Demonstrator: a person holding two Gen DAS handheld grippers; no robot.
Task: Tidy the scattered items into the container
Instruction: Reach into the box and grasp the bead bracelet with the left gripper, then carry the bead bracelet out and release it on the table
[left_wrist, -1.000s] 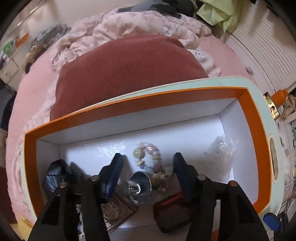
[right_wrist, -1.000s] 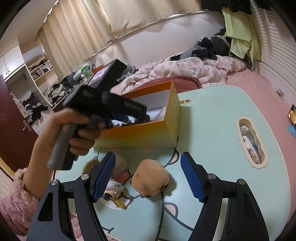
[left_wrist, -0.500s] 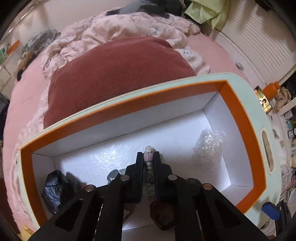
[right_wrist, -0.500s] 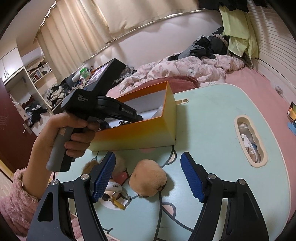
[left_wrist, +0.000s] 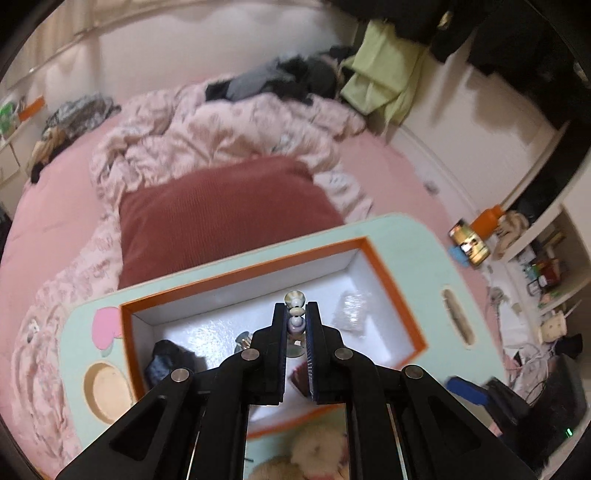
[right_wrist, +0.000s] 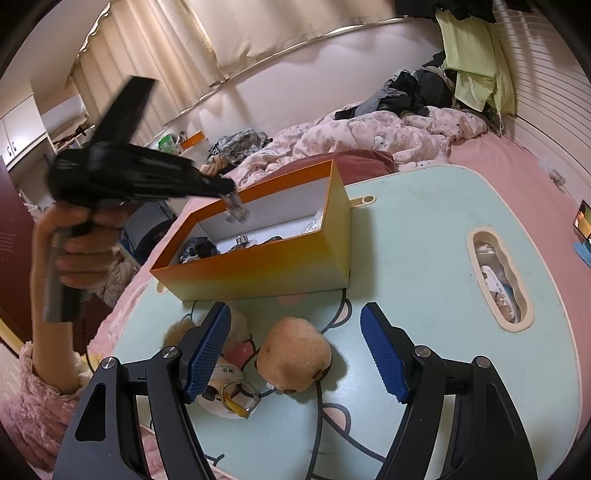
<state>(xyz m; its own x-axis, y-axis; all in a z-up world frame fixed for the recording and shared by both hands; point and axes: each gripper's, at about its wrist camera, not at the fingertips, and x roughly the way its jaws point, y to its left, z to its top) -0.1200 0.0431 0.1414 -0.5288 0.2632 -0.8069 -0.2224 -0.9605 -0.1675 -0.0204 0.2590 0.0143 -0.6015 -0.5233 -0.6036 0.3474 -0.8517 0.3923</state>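
**Inspector:** Start with the item in hand. Where is it?

**Assessor:** A bead bracelet (left_wrist: 295, 314) is clamped between the fingers of the left gripper (left_wrist: 295, 325), held above the open orange box (left_wrist: 413, 317). The top beads stand out past the fingertips. In the right wrist view the same gripper (right_wrist: 231, 201) sits over the box's near-left corner, a blurred piece of the bracelet hanging from it.

**Inspector:** So it is not resting in the container?

**Assessor:** No. It is in the air over the box, not on its floor.

**Inspector:** What is already inside?

**Assessor:** A dark crumpled item (left_wrist: 168, 356), a small metal-capped object (left_wrist: 243, 338) and a clear plastic wrapper (left_wrist: 351, 314). I judge those as tidied.

**Inspector:** And outstanding?

**Assessor:** On the table (right_wrist: 424, 229), in front of the box, a tan plush toy (right_wrist: 295, 354) and a keyring charm (right_wrist: 232, 395) lie loose. The right gripper (right_wrist: 295, 354) hovers over them with its fingers wide apart, holding nothing.

**Inspector:** Progress?

**Assessor:** Partly done, by my judgement: at least two items remain, plus the bracelet.
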